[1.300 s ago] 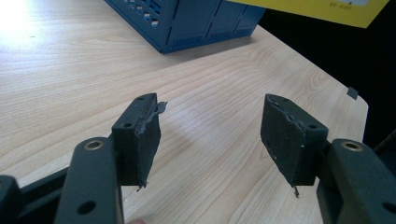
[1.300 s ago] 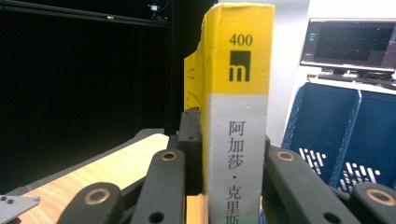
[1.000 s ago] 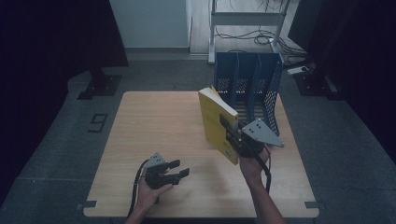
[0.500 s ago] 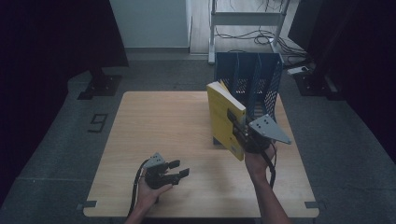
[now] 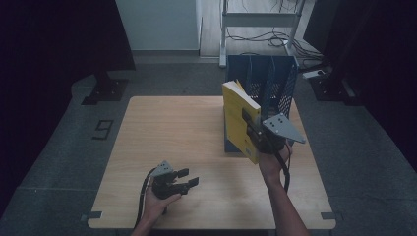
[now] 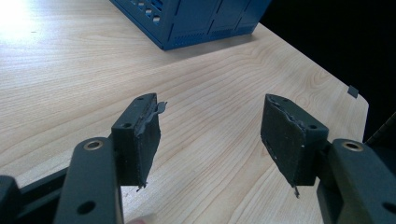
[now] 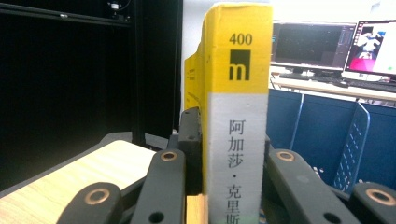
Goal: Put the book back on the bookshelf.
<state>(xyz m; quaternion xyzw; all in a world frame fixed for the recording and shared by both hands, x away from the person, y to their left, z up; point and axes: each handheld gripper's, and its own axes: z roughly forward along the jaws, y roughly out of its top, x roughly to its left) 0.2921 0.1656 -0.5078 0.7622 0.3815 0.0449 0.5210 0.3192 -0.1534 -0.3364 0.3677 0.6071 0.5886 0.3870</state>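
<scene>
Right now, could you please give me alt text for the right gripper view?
The right gripper clamps a yellow book upright by its spine. Blue file rack dividers stand behind it, with the wooden table at lower left.

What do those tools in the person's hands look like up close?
Each is a black two-jaw tool. The left gripper has flat, dark padded fingers with frayed edges, bolted arms with brass-coloured pivots, and a black cable trailing behind. The right gripper carries a grey three-cornered plate dotted with small holes. Both forearms are bare, with no sleeves.
</scene>
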